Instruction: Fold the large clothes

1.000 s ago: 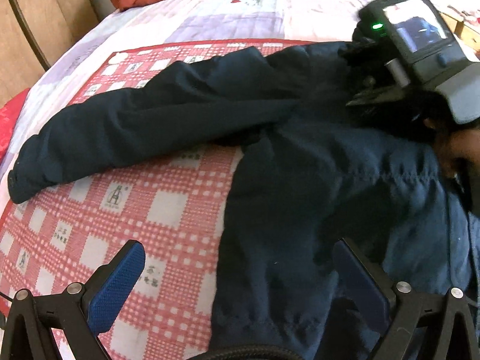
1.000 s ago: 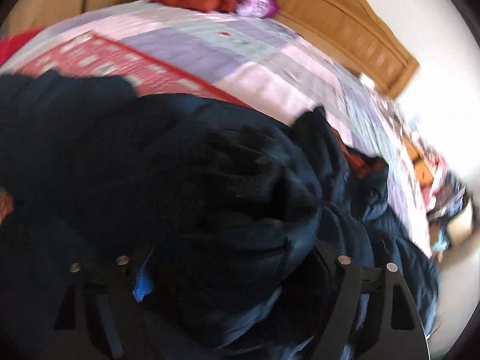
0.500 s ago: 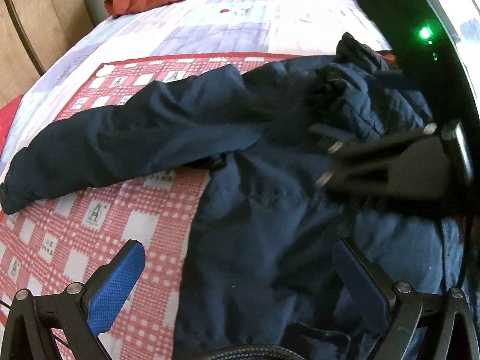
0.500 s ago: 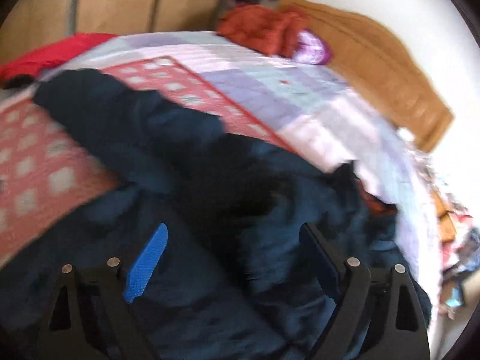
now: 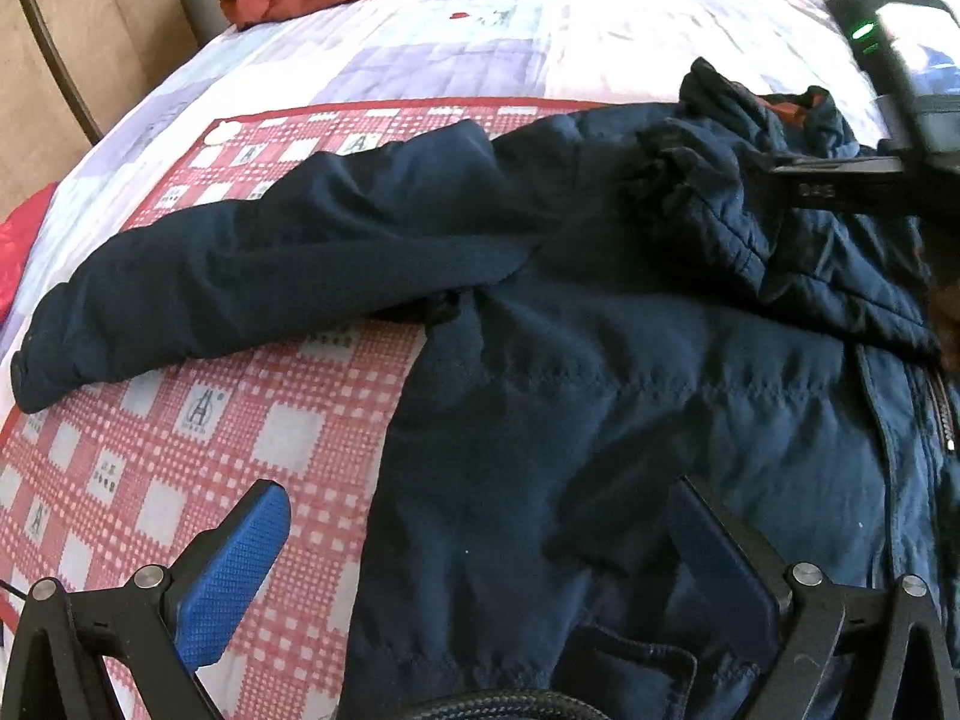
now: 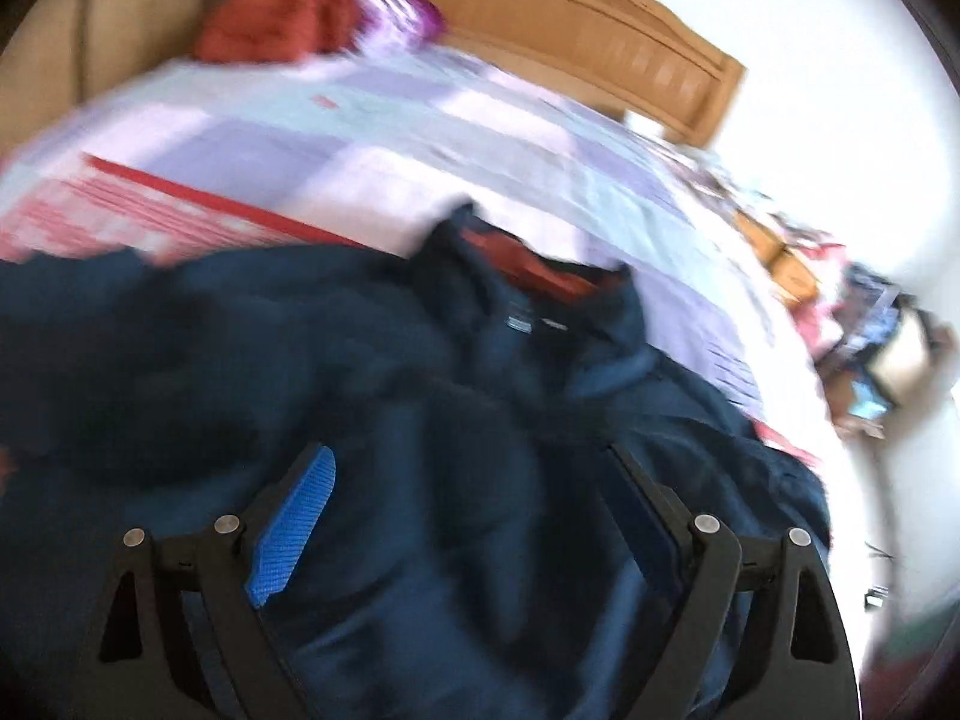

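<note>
The dark navy jacket [image 5: 630,396] lies spread on the bed, over a red checked blanket [image 5: 180,420]. One sleeve [image 5: 258,276] stretches to the side; the other is folded onto the chest. The collar shows orange lining. Left claw [image 5: 480,546] and right claw [image 6: 474,516] both stand wide above it, holding nothing.

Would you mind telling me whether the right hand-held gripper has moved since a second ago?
Yes. In the left wrist view, the right hand-held gripper has pulled off the navy jacket toward the frame's right edge.
</note>
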